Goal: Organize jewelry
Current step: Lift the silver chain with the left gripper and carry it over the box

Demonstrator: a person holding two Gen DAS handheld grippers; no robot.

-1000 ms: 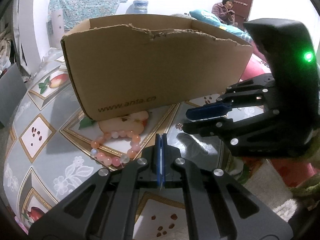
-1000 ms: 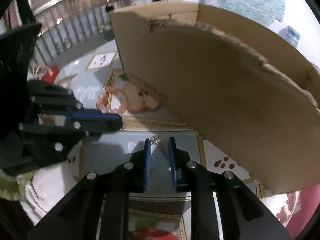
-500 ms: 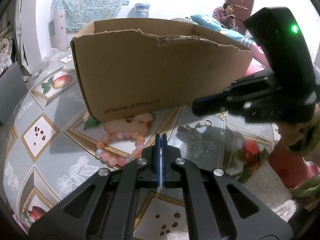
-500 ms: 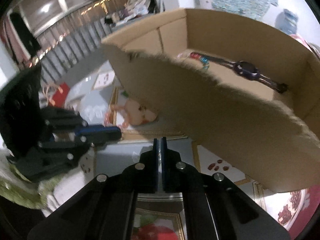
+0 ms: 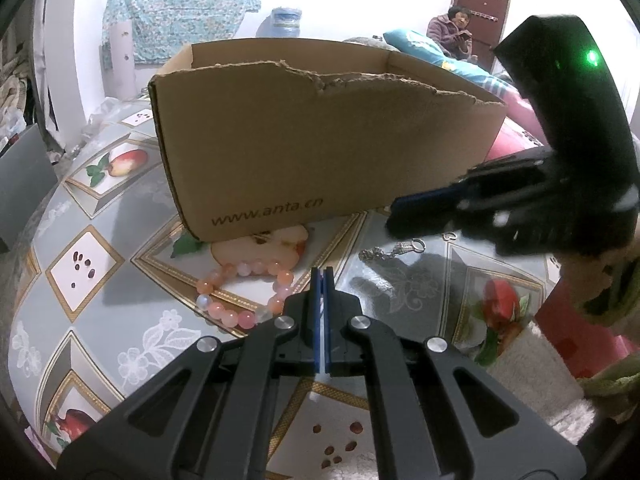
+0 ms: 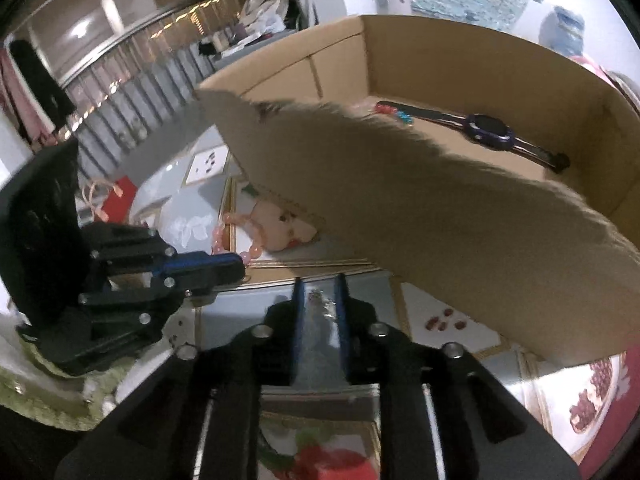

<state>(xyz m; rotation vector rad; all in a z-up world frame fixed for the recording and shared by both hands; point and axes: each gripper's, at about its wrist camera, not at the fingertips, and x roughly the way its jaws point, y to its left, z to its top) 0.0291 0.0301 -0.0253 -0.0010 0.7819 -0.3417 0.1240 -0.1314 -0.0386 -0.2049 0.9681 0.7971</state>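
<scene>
A silver chain (image 5: 390,251) with a ring clasp lies on the patterned tablecloth, just under the tips of my right gripper (image 5: 396,212). In the right wrist view the chain (image 6: 322,300) shows between the jaws of the right gripper (image 6: 318,282), which are opening, and the pads do not press on it. My left gripper (image 5: 322,276) is shut on nothing, hovering by a pink bead bracelet (image 5: 244,294) in front of the cardboard box (image 5: 320,152). Inside the box (image 6: 460,60) lie a dark watch (image 6: 490,128) and a coloured bead piece (image 6: 394,112).
The torn-edged box stands close behind both grippers. The round table (image 5: 60,220) curves away at the left and front. A person (image 5: 452,32) sits far back by a door. A red item and a green knitted sleeve (image 5: 612,292) sit at the right.
The right gripper shut, lifted up and to the right, then parted its jaws again. The chain, hidden behind it before, now lies bare on the cloth. The left gripper stayed shut and still.
</scene>
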